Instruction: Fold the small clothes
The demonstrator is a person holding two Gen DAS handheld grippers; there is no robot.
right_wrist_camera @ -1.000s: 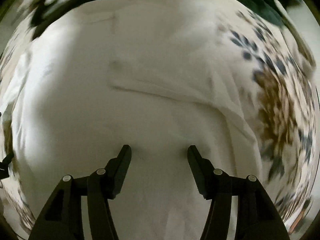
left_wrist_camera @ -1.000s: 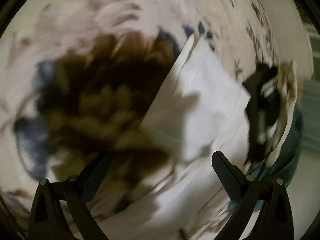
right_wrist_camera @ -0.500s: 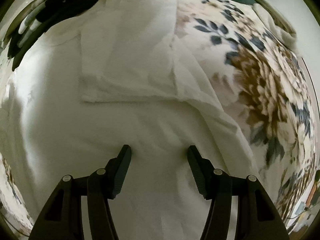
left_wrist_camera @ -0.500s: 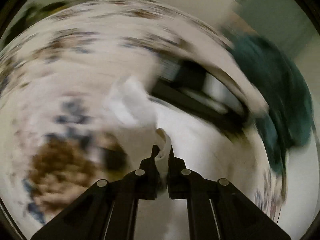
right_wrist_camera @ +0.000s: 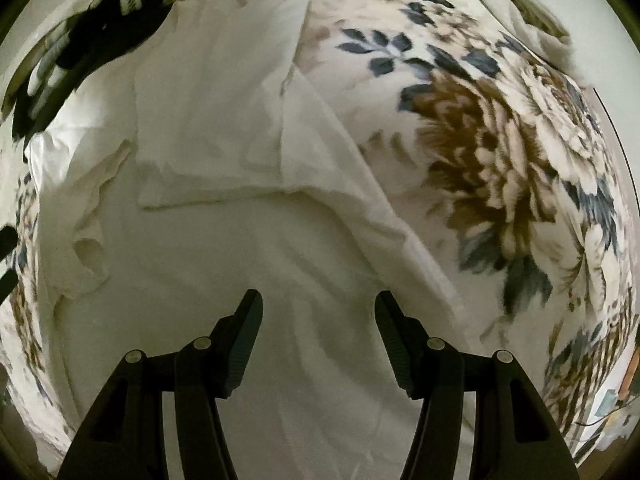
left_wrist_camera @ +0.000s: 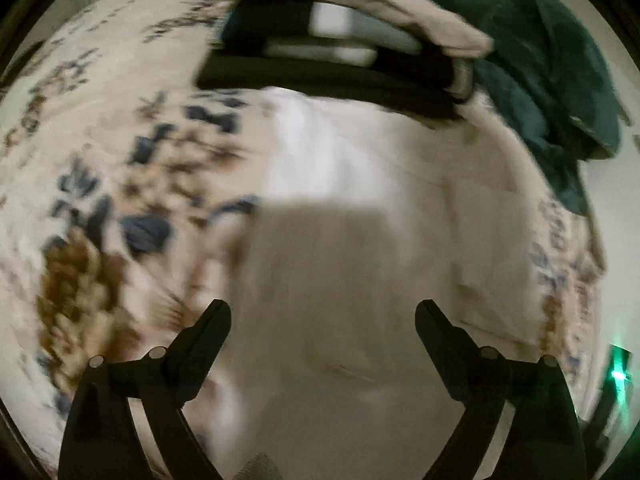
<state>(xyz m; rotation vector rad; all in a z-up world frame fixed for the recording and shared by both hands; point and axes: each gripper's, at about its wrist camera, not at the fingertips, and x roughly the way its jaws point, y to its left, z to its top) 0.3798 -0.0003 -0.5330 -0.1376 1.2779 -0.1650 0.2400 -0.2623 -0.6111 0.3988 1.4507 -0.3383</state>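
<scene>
Since half a second ago your left gripper (left_wrist_camera: 322,322) has released the white cotton garment (right_wrist_camera: 224,128) and spread wide, your right gripper (right_wrist_camera: 318,312) likewise parted, the cloth lying directly ahead of both, its folded flap running crosswise.

A floral bedspread (right_wrist_camera: 500,152) covers the surface under dim light, with a pale wall (left_wrist_camera: 624,240) beside it.

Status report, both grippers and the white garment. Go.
Left gripper open, empty. Right gripper open, empty. White garment flat on floral bedspread, one flap folded over. Nothing in the way.
</scene>
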